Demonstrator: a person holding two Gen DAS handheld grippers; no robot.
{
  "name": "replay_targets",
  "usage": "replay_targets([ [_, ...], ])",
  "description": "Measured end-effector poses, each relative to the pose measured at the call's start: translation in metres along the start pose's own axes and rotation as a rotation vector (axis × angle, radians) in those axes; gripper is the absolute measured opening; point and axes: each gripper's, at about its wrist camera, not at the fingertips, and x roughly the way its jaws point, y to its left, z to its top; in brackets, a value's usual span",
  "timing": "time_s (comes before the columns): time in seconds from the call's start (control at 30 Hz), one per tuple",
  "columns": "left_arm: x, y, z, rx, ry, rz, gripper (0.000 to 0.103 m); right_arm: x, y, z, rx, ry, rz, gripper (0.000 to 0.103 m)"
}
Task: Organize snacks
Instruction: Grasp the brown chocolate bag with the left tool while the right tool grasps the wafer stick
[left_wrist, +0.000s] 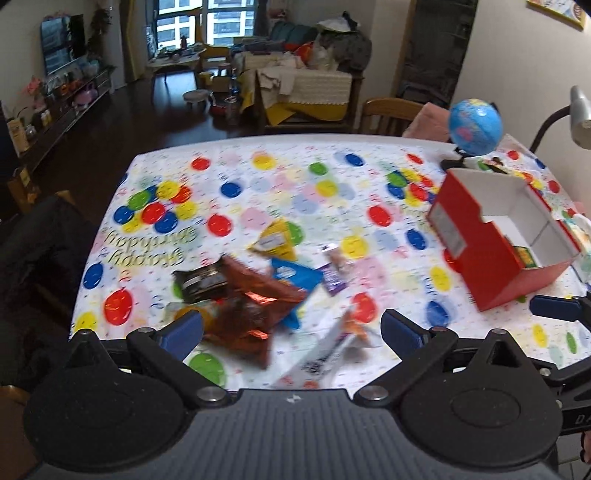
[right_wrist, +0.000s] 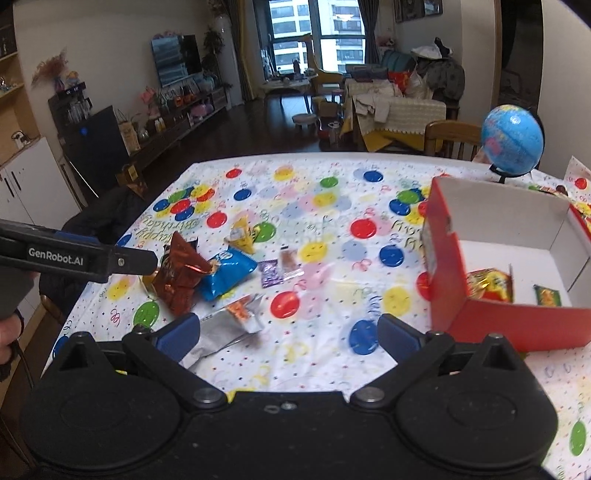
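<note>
Left wrist view is showing the left gripper (left_wrist: 291, 326) hanging released and empty over the crinkly brown foil snack bag (left_wrist: 255, 306), lying just ahead between its fingers, while the spread-open right gripper (right_wrist: 288, 334) is sitting nearer the red cardboard box (right_wrist: 517, 258).

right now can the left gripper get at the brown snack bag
Probably yes. The left gripper is open with nothing between its pads, and the brown snack bag lies on top of the pile just ahead of it, uncovered.
</note>
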Motion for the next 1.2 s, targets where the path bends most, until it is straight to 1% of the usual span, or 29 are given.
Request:
replay_targets([
  [0.07, 0.006, 0.008, -0.004, 0.001, 0.01, 0.003, 0.103, 0.008, 0.007, -0.001, -0.008, 0.015, -0.011, 0.1],
  [0.13, 0.014, 0.014, -0.006, 0.002, 0.02, 0.014, 0.103, 0.013, 0.013, -0.003, -0.016, 0.035, 0.01, 0.099],
  [0.2, 0.021, 0.021, -0.006, -0.005, 0.031, 0.011, 0.103, 0.02, 0.024, -0.007, -0.052, 0.051, 0.031, 0.099],
  [0.27, 0.029, 0.027, -0.005, -0.009, 0.044, 0.011, 0.103, 0.028, 0.035, -0.011, -0.092, 0.077, 0.047, 0.095],
  [0.33, 0.037, 0.03, -0.004, -0.008, 0.051, 0.014, 0.103, 0.037, 0.044, -0.014, -0.113, 0.102, 0.064, 0.094],
  [0.43, 0.051, 0.031, -0.004, 0.013, 0.07, 0.003, 0.103, 0.048, 0.057, -0.018, -0.152, 0.138, 0.094, 0.092],
  [0.53, 0.066, 0.032, -0.005, 0.034, 0.098, -0.001, 0.103, 0.056, 0.071, -0.024, -0.222, 0.167, 0.13, 0.09],
  [0.6, 0.074, 0.033, -0.005, 0.047, 0.112, -0.007, 0.103, 0.065, 0.079, -0.027, -0.268, 0.198, 0.159, 0.086],
  [0.67, 0.08, 0.032, -0.005, 0.067, 0.117, -0.009, 0.103, 0.073, 0.086, -0.032, -0.308, 0.235, 0.19, 0.076],
  [0.73, 0.084, 0.032, -0.005, 0.084, 0.121, -0.015, 0.103, 0.08, 0.093, -0.037, -0.349, 0.269, 0.221, 0.072],
  [0.83, 0.089, 0.031, -0.005, 0.104, 0.122, -0.021, 0.103, 0.088, 0.105, -0.043, -0.415, 0.296, 0.259, 0.068],
  [0.9, 0.091, 0.031, -0.004, 0.112, 0.122, -0.023, 0.103, 0.093, 0.11, -0.045, -0.447, 0.316, 0.275, 0.066],
  [0.97, 0.093, 0.031, -0.003, 0.12, 0.122, -0.02, 0.103, 0.099, 0.114, -0.046, -0.476, 0.337, 0.292, 0.062],
  [1.0, 0.095, 0.031, -0.003, 0.122, 0.124, -0.021, 0.103, 0.101, 0.116, -0.047, -0.488, 0.347, 0.294, 0.061],
  [1.07, 0.098, 0.031, -0.002, 0.126, 0.126, -0.023, 0.103, 0.106, 0.118, -0.047, -0.5, 0.366, 0.301, 0.055],
  [1.2, 0.103, 0.033, -0.001, 0.127, 0.13, -0.026, 0.103, 0.111, 0.122, -0.049, -0.542, 0.391, 0.298, 0.051],
])
